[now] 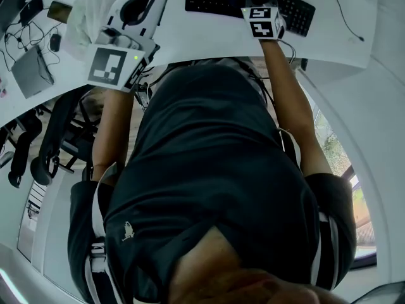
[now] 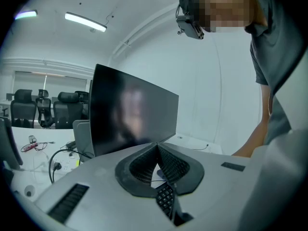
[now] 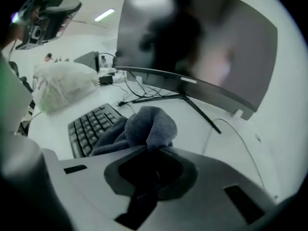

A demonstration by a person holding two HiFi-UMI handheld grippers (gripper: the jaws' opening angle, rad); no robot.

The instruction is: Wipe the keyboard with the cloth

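A black keyboard [image 1: 247, 2] lies on the white desk [image 1: 342, 24] in front of a person in a dark shirt. In the right gripper view the keyboard [image 3: 94, 126] is to the lower left. My right gripper [image 3: 153, 148] is shut on a bunched grey cloth [image 3: 147, 124], which hangs over the keyboard's right end. Its marker cube [image 1: 262, 21] sits over that end in the head view. My left gripper [image 2: 157, 147] is shut with nothing in it and held up off the desk, left of the keyboard. A few keys [image 2: 166, 198] show below its jaws.
A large curved dark monitor [image 3: 202, 47] on a thin-legged stand [image 3: 192, 105] rises behind the keyboard. Left of it are a white plastic bag [image 3: 62, 85] and some cables [image 3: 130, 88]. Small devices [image 1: 28, 71] lie on the desk's left, and black office chairs [image 1: 57, 138] stand behind.
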